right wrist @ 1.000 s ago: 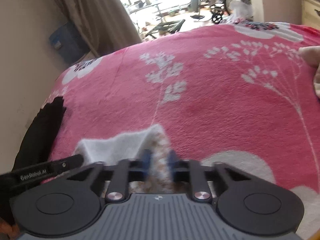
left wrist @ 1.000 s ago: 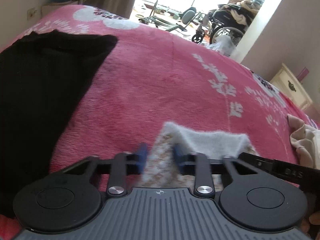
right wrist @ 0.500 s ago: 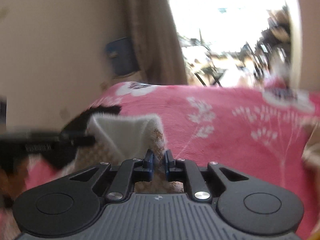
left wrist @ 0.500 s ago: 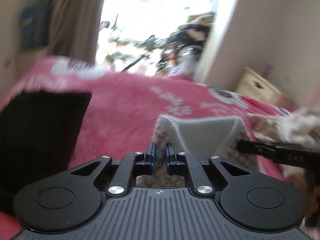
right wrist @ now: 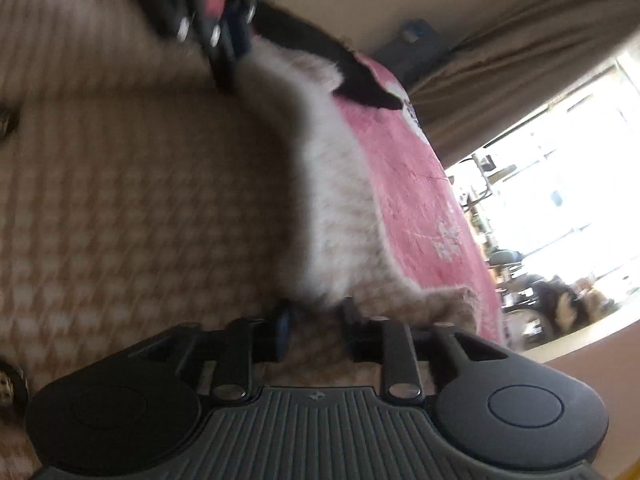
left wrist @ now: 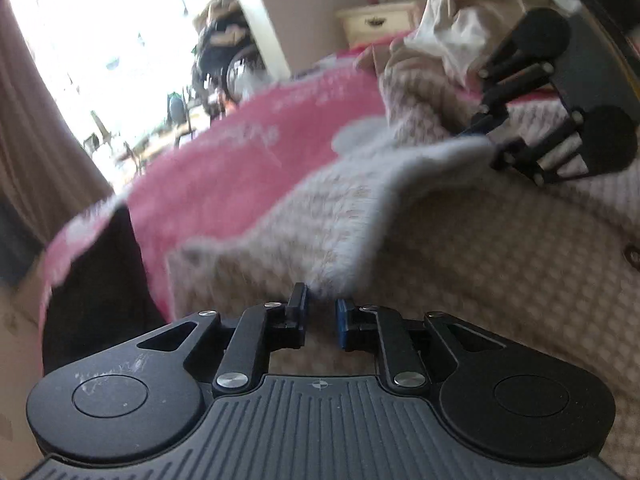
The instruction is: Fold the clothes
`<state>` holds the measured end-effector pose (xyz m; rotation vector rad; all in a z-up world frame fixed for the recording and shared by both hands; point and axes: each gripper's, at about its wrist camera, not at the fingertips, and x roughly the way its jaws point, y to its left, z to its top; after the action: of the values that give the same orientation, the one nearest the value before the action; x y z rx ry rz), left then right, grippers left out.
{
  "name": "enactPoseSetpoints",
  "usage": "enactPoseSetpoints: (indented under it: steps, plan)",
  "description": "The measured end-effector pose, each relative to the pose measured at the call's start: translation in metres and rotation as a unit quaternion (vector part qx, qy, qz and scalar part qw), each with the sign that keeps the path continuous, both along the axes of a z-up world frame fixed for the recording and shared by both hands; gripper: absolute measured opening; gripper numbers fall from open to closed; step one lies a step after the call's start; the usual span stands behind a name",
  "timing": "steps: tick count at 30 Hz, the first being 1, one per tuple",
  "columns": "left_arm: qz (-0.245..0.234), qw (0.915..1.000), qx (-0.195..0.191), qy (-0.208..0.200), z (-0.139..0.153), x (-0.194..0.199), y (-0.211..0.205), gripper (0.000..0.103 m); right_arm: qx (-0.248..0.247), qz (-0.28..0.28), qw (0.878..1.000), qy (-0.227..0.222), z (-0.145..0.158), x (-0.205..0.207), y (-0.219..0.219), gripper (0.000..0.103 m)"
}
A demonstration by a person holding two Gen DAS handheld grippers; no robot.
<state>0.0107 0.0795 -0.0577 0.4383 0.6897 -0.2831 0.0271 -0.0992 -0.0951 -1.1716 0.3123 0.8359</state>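
Observation:
A beige checked fleece garment (left wrist: 500,248) with a white fuzzy inner side lies on the pink blanket (left wrist: 240,152), its edge turned back over itself. My left gripper (left wrist: 322,300) sits at one end of that folded edge. Its jaws are opening, and the fuzzy rim lies just at the tips with the pads apart from it. My right gripper (left wrist: 486,138) is at the other end of the edge. In the right wrist view its jaws (right wrist: 316,312) are opening wide, and the fuzzy fold (right wrist: 332,216) lies loose between them. The left gripper (right wrist: 232,52) shows blurred at the top.
A black garment (left wrist: 92,280) lies spread on the blanket beside the beige one. A heap of pale clothes (left wrist: 460,12) sits at the bed's far side, with a cream nightstand (left wrist: 376,20) behind it. A wheelchair (left wrist: 224,56) and a brown curtain (right wrist: 520,40) stand by the bright doorway.
Both grippers swung across the bed with the garment's edge and rolled over, laying it onto the rest of the garment. Their jaws, pinched on the cloth before, now stand apart.

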Motion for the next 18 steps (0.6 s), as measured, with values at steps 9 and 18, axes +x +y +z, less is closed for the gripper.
enactPoseSetpoints:
  steps: [9, 18]
  plan:
    - [0.001, 0.9976, -0.047, -0.052, 0.039, -0.045, 0.01, 0.034, 0.16, -0.045, 0.986, 0.02, 0.088, -0.008, -0.028, 0.036]
    - [0.08, 0.9867, -0.115, -0.084, 0.038, 0.028, -0.012, 0.039, 0.302, -0.192, 0.918, 0.168, 0.089, 0.083, 0.019, 0.034]
